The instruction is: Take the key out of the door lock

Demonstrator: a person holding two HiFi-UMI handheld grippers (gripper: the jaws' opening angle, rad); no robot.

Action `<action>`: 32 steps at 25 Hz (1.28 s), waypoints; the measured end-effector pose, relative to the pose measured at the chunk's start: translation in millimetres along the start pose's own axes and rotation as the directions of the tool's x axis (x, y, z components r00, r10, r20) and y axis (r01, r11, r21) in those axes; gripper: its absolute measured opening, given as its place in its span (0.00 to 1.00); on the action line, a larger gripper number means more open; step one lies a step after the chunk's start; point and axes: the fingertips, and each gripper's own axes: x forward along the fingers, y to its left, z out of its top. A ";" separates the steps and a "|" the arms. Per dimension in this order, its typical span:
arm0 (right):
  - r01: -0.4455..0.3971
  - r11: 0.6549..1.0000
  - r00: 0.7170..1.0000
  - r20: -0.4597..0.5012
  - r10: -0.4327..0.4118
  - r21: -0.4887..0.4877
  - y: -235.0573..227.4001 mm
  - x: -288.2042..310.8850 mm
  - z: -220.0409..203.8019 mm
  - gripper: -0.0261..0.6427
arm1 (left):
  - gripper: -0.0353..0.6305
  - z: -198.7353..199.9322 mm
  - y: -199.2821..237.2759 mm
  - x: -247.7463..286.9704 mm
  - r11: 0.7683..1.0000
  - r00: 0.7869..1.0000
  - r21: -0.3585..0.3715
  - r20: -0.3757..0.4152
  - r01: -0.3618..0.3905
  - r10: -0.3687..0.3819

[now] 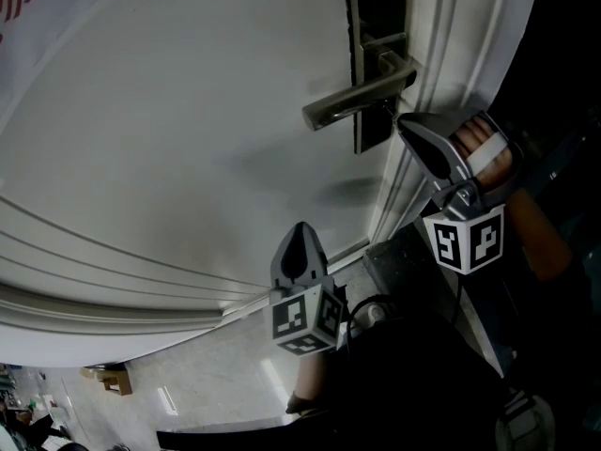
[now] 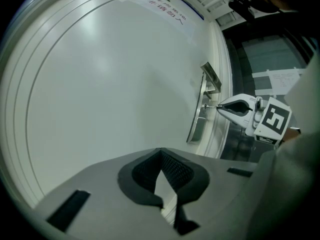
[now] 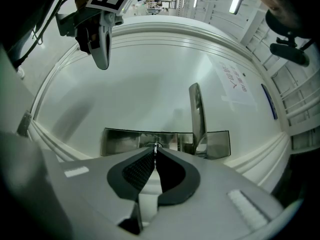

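Pinching the key [image 3: 156, 146] with the right hand-held gripper [image 3: 156, 153], jaws meeting tip to tip on a thin, bright metal sliver, with dark cross-hatched pads pressing on both of its flat faces. Holding that key right at the keyhole of the lock plate [image 3: 125, 141], a long brushed-metal rectangle with a dull shine, just beside the foot of the handle [image 3: 197, 114]; not showing how deep in the lock.

Looking from the head view at the same grip: the grey, smooth, beak-shaped right hand-held gripper [image 1: 406, 122] touching the dark plate directly under the straight, satin-metal lever.

Hanging low and well apart from the lock with the left hand-held gripper [image 2: 161, 154], jaws together at the tips and clamping nothing, textured black pads flaring into a teardrop gap behind.

Facing a door [image 1: 188, 111] of smooth, matte white, edged by raised curved mouldings.

Carrying a marker cube [image 1: 465, 238] with bold black-and-white square patterns behind the jaws of each tool.

Showing a white paper notice [image 3: 235, 86] stuck flat on the door, with dark characters too small to read and a narrow blue strip beside it. Catching some red strokes at the head view's top left corner, cut off by the edge and unreadable.
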 end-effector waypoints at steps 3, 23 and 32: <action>0.000 1.000 1.000 0.000 0.000 0.000 -0.3 0.4 -0.1 0.06 | 0.05 0.3 0.5 0.8 1.000 1.000 0.004 0.003 0.002 -0.002; -0.011 1.000 1.000 0.000 0.011 -0.009 -2.6 -2.5 0.5 0.06 | 0.05 -2.6 -8.9 1.5 1.000 1.000 -0.014 -0.018 0.021 -0.021; -0.004 1.000 1.000 -0.011 0.004 -0.011 -4.7 -3.7 1.8 0.06 | 0.05 5.9 -6.0 1.1 0.999 0.999 0.016 0.014 0.028 -0.029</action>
